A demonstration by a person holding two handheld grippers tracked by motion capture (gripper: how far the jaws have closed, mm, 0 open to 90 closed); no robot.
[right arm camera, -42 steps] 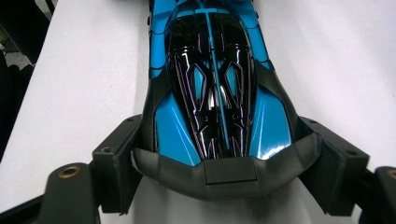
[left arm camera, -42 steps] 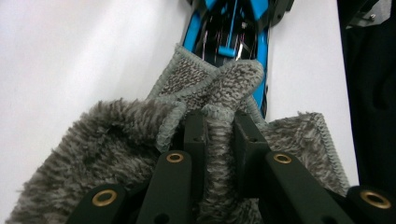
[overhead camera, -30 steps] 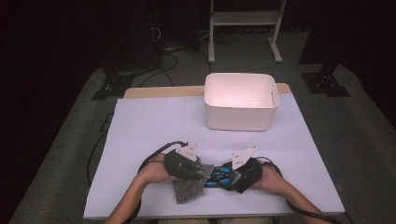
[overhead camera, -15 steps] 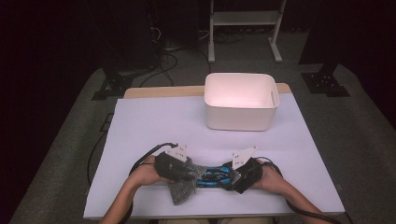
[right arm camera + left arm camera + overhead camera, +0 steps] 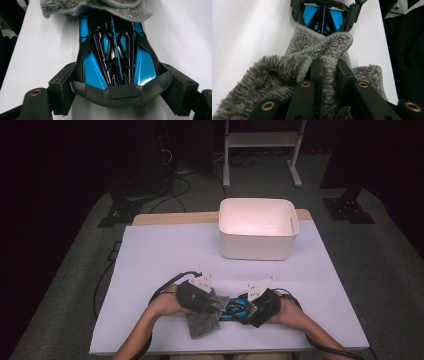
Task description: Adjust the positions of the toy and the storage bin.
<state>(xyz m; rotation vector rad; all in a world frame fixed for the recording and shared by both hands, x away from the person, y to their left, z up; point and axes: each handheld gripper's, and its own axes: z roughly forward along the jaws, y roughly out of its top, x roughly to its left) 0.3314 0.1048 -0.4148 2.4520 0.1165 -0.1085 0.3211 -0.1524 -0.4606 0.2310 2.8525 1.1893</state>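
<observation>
- The left gripper [image 5: 329,72] is standing with its two black jaws almost fully closed, pinching a fold of a grey cloth [image 5: 274,82] between them; brass-coloured rivets are showing on its matte black links.
- The cloth is looking fluffy and shaggy on one face and tightly looped, speckled grey and white, on the other, with a stitched grey-green hem running round its edge.
- In the high view the cloth [image 5: 204,324] is lying as a rumpled, roughly four-sided patch near the front edge of the table [image 5: 150,270], which is wearing a smooth pale lavender covering.
- The right gripper [image 5: 120,90] is holding its jaws wide, pressing on the two flanks of a toy car [image 5: 115,57] at its broader end.
- The toy car is showing a glossy hard shell, bright blue on the sides and shiny black down the middle, wedge-shaped and tapering.
- The car's long axis is running across the table between the two hands in the high view [image 5: 235,309], its narrower end pointing toward the left gripper [image 5: 197,295] and tucking under the edge of the cloth.
- A white plastic bin [image 5: 258,227], rectangular with rounded corners and smooth walls, is standing well apart toward the far side of the table.
</observation>
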